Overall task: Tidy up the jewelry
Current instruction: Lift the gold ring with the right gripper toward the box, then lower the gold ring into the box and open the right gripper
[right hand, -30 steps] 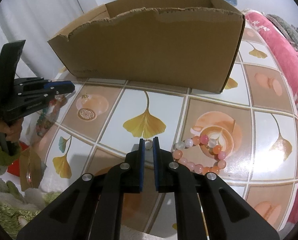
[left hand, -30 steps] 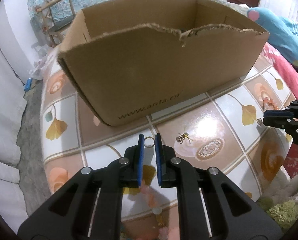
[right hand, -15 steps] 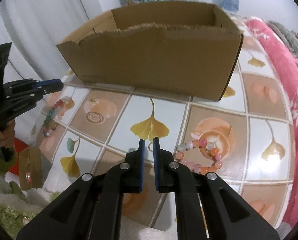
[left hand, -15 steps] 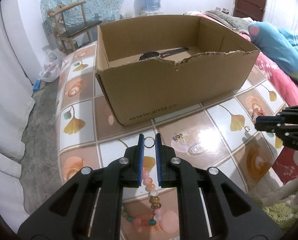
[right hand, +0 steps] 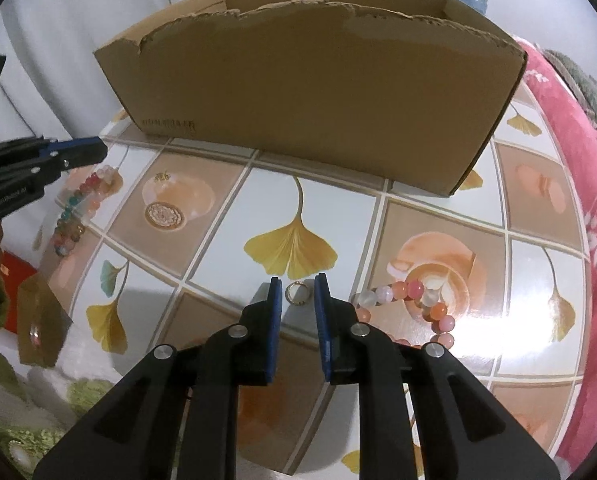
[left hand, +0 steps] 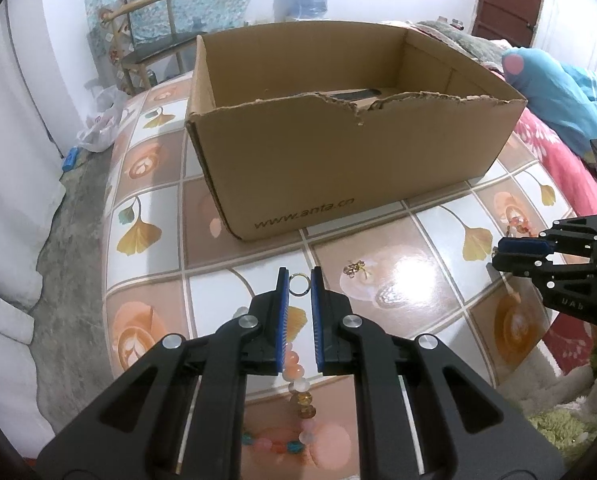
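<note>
1. The left gripper (left hand: 299,284) has its jaws closed on a small metal ring (left hand: 299,283) — from it a multicoloured bead string (left hand: 296,384) hangs down to the tabletop (left hand: 146,184).
2. The right gripper (right hand: 297,292) — jaws opening — has a gold ring (right hand: 297,293) lying on the tabletop between its blue pads (right hand: 275,312), untouched.
3. A pink-and-orange bead bracelet (right hand: 414,300) lies just right of it.
4. A small gold charm (left hand: 354,268) lies in front of the cardboard box (left hand: 338,152).
5. A dark strap (left hand: 354,95) lies inside the box.
</note>
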The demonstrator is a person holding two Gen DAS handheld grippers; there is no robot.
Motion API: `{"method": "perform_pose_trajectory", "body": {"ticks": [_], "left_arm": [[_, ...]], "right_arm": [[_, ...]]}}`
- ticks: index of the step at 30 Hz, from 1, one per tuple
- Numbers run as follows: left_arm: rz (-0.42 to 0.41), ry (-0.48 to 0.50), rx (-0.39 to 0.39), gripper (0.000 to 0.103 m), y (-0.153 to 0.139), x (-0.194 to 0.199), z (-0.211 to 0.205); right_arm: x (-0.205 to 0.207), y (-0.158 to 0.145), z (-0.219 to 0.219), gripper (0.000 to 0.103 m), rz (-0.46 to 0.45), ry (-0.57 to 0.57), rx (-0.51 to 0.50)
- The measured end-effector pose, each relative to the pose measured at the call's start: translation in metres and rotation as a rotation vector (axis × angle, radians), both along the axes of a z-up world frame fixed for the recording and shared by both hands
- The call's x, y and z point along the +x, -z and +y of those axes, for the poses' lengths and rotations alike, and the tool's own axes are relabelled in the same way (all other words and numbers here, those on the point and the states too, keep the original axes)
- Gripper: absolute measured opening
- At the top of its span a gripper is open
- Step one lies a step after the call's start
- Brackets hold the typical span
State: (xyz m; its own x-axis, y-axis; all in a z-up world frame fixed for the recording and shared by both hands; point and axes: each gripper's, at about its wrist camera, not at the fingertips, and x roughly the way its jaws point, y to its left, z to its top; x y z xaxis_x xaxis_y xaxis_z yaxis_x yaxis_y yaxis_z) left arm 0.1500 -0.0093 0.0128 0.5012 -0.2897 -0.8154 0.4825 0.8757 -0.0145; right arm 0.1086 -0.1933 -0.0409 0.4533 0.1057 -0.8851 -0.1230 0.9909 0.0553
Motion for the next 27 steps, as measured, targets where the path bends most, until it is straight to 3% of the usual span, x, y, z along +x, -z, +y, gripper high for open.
{"method": "perform_pose_trajectory", "body": {"ticks": [3, 9, 14, 22, 27], "left_arm": [[-0.002, -0.004, -0.004, 0.01, 0.0, 0.0, 0.002], [-0.016, -0.007, -0.016, 0.01, -0.001, -0.002, 0.003], [-0.043, -0.01, -0.028, 0.01, -0.01, -0.006, 0.005], [-0.155, 0.03, -0.085, 0.01, -0.058, -0.007, -0.001], [-0.233, 0.063, -0.139, 0.01, -0.089, 0.013, -0.013]], "right_arm": [[0.001, -0.001, -0.001, 0.011, 0.01, 0.002, 0.007], [0.002, -0.001, 0.002, 0.011, -0.001, 0.01, 0.007], [-0.006, -0.019, -0.003, 0.011, -0.044, 0.012, 0.006], [-0.002, -0.095, -0.005, 0.011, -0.224, -0.038, 0.042], [0.031, -0.138, -0.015, 0.011, -0.331, -0.088, 0.066]]}}
